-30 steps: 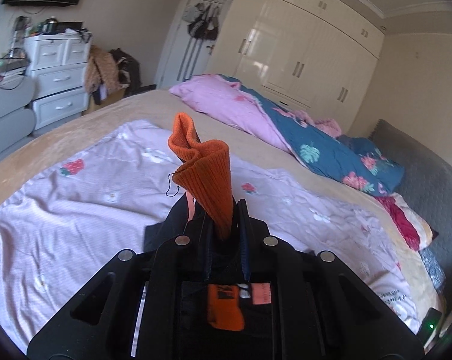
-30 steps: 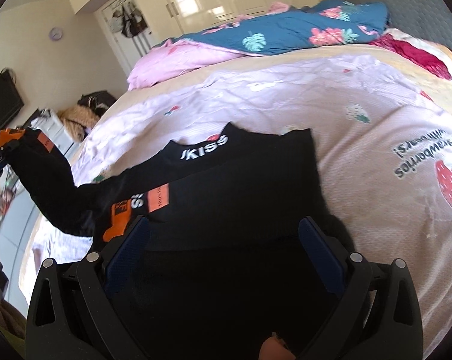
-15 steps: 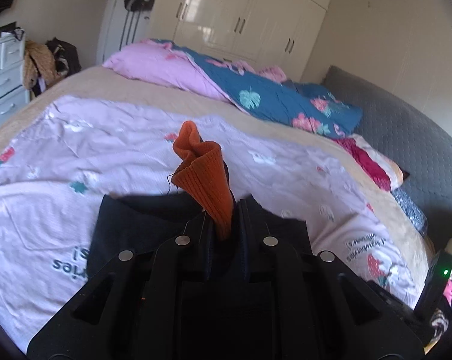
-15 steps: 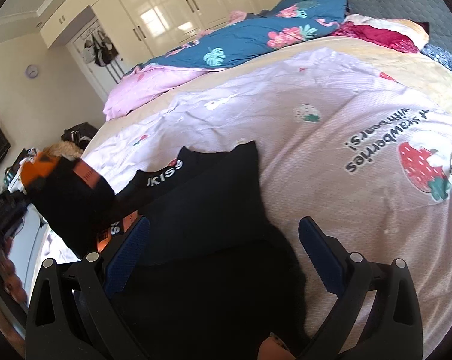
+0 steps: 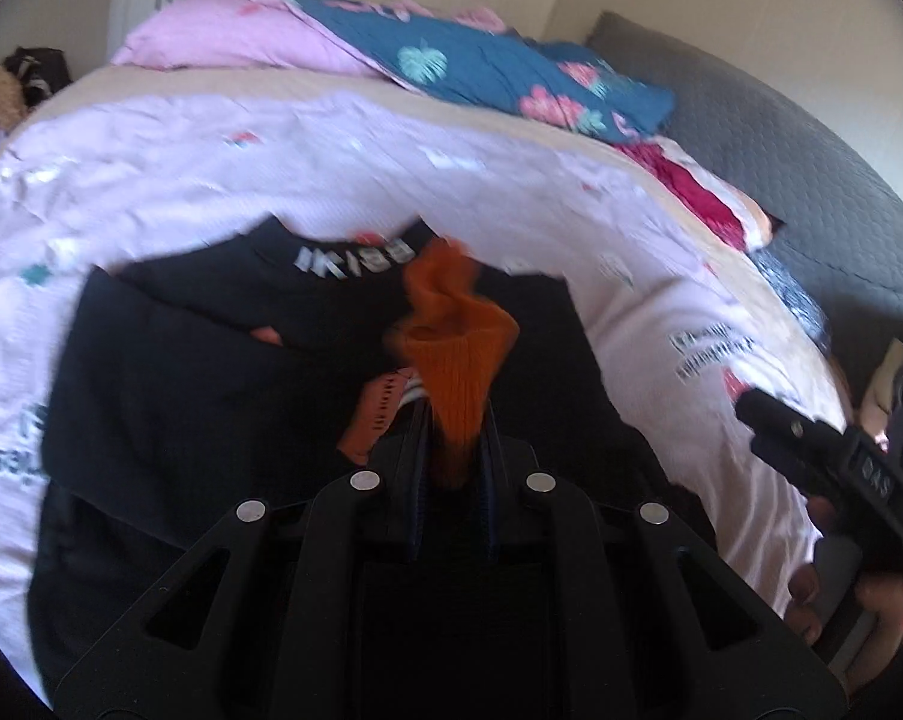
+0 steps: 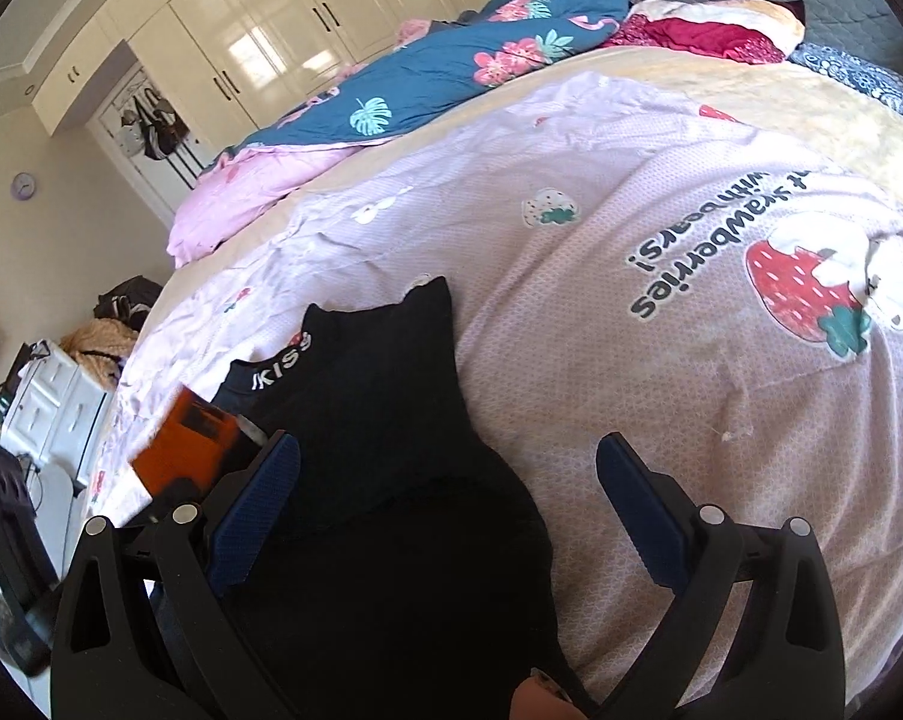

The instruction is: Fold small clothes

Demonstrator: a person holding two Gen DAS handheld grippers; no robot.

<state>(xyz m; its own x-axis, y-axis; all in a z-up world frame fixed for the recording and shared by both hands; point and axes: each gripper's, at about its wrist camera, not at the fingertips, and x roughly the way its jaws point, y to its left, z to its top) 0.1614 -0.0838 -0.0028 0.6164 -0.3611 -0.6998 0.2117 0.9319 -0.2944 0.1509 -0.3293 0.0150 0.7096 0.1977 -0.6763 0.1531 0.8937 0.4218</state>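
Black top, lettered at the collar, lies spread on the lilac strawberry sheet of the bed, and my left tongs are clenched on its orange ribbed cuff, holding the sleeve up over the chest. To fold this well, I judge I should lay the sleeve straight across the body so the cuff lands inside the far side seam, lower it until the cloth rests flat, and only then let go; a slack drop would bunch the knit. My right tongs stand wide apart, gripping nothing, poised above the near part of the top, where they could pin the fold line. Beyond the sheet lie a pink pillow and a blue floral quilt. Motion blurs the left view; the hem nearest me is hidden behind both tongs, and I cannot tell how the other sleeve lies or whether the right tongs touch the cloth.
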